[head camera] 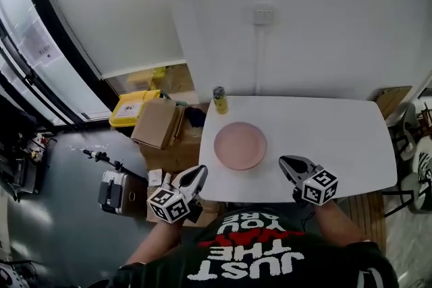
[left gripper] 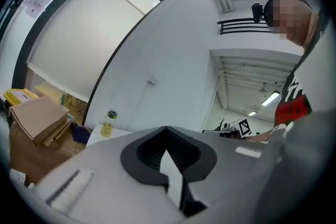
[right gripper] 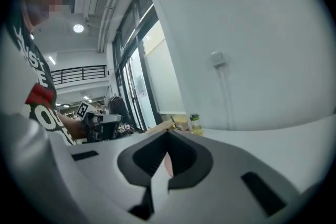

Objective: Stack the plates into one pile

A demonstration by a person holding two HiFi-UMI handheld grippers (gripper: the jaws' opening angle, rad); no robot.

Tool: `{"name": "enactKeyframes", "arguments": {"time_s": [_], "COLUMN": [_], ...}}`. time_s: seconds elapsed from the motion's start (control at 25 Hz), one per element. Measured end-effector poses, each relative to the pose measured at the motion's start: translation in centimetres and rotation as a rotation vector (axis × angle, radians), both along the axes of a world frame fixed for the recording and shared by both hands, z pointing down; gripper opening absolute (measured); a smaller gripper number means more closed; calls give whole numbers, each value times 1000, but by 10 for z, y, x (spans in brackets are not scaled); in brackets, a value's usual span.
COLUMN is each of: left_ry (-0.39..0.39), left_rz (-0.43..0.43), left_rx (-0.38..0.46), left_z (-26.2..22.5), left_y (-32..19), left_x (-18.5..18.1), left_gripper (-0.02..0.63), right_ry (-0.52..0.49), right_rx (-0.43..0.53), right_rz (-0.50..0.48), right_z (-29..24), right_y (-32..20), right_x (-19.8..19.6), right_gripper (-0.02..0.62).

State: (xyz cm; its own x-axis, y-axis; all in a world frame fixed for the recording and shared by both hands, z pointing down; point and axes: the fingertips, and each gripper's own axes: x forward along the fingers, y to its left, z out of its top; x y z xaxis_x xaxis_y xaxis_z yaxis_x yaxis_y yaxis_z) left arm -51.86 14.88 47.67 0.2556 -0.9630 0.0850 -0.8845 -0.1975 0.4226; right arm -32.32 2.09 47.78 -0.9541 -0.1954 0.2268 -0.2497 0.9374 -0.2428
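Plate (head camera: 240, 145) sat mid table (head camera: 351, 138), bottle (head camera: 219, 100) behind; L gripper (head camera: 198, 176) & R gripper (head camera: 290, 165) both closed, empty, at near edge

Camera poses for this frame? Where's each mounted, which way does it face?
Head view: on the person's head, looking steeply down at the white table and pink plate; shows shirt, left claw, right claw.
Left gripper view: on the left claw, looking along its shut jaws at the wall; shirt at right.
Right gripper view: on the right claw, facing wall and windows; shirt at left.
Shared: the bottle shows in all three.
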Motion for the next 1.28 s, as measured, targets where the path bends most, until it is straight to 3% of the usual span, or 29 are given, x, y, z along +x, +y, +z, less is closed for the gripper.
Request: {"name": "enactKeyframes", "arguments": {"time_s": [0.2, 0.48, 1.28], "left_ry": [7, -12, 4], "left_rz": [20, 27, 52], "left_rx": [18, 13, -8], "left_z": [-4, -2, 4], "left_y": [0, -7, -15], "left_x": [10, 15, 3], "left_gripper": [8, 8, 8], "right_ry": [-45, 21, 88], "right_rx": [-26, 1, 18], "right_rz": [-12, 7, 12], "right_z": [-8, 1, 6], "right_y": [15, 4, -4], "right_x": [-13, -1, -8], "right_gripper": [6, 5, 5]}}
